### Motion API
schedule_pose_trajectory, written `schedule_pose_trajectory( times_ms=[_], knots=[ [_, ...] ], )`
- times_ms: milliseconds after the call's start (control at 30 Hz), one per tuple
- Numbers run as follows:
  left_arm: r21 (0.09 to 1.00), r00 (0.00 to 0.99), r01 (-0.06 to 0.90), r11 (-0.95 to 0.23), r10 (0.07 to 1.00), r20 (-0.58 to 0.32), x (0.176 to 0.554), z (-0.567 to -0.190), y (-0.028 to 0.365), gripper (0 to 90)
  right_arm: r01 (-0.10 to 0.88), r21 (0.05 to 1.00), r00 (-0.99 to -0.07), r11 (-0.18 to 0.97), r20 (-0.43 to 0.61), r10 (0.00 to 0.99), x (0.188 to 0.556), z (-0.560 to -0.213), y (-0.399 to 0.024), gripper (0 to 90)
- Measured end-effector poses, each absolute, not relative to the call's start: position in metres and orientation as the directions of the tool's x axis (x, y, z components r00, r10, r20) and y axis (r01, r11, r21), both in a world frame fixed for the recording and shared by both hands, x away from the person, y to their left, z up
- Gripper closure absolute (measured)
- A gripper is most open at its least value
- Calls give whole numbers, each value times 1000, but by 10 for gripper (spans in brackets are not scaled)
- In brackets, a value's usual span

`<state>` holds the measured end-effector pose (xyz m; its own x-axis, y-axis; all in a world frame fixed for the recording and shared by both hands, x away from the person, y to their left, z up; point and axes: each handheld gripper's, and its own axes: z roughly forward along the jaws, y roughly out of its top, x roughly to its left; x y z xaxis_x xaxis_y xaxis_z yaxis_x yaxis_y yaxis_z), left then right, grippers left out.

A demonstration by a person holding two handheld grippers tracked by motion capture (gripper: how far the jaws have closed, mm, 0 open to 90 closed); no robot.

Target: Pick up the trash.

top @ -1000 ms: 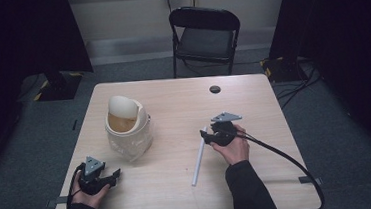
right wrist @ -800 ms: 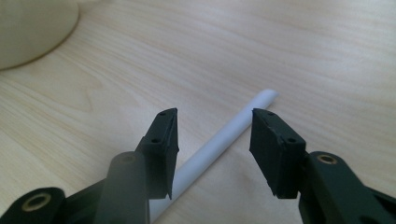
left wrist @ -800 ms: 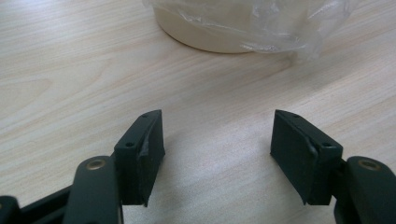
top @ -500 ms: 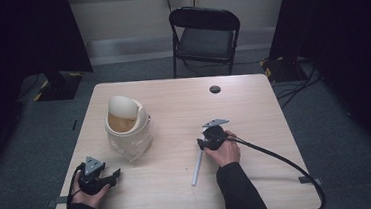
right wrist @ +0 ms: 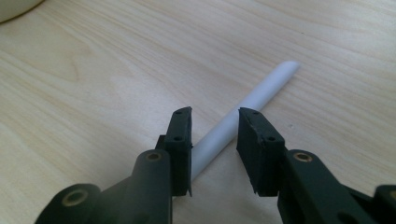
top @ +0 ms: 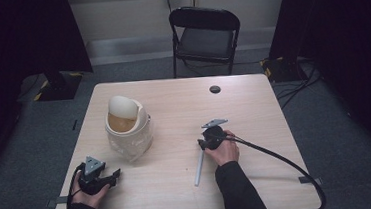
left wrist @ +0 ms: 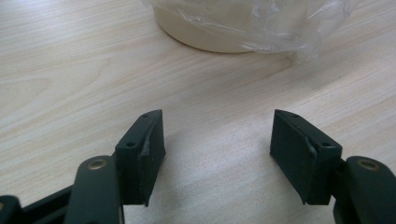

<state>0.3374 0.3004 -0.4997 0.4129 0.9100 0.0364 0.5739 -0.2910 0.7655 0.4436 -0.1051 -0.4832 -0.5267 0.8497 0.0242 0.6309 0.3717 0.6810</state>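
Your right tool [right wrist: 214,135] sits low over a slim white tube [right wrist: 243,114], smooth and matte with one rounded end, lying flat on the pale wood table [top: 253,104]. The jaws straddle it, slightly apart, one on each side, not pressing it. From the high view the tube [top: 198,168] lies at the table's near middle, just beside your right hand [top: 221,149]. Your left tool [left wrist: 217,142] rests near the front left corner, jaws wide apart, facing a cream lidded bin [top: 127,126] lined with clear plastic.
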Motion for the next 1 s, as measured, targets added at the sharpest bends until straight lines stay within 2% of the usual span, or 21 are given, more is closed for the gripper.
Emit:
schedule_pose_trajectory(
  times_ms=[167, 400, 433, 467, 700, 867, 1000],
  knots=[
    [765, 414, 574, -291, 910, 35, 338, -500, 301, 351, 641, 680, -498, 356, 16, 867, 446, -486, -104, 648],
    [766, 414, 574, -291, 910, 36, 337, -500, 300, 352, 650, 674, -484, 350, 13, 875, 447, -485, -106, 729],
    [765, 414, 574, -291, 910, 36, 337, -500, 301, 352, 650, 673, -483, 352, 9, 876, 448, -485, -106, 748],
    [765, 414, 574, -291, 910, 36, 337, -500, 301, 353, 650, 672, -481, 354, 4, 877, 448, -485, -107, 803],
    [765, 416, 574, -291, 909, 34, 338, -500, 301, 356, 661, 665, -484, 347, 25, 875, 449, -484, -108, 817],
    [766, 418, 574, -290, 908, 31, 338, -500, 301, 358, 629, 706, -502, 326, 48, 864, 447, -472, -111, 818],
    [766, 414, 578, -281, 910, 22, 338, -500, 301, 358, 566, 775, -536, 282, 86, 840, 444, -454, -116, 817]
  ],
)
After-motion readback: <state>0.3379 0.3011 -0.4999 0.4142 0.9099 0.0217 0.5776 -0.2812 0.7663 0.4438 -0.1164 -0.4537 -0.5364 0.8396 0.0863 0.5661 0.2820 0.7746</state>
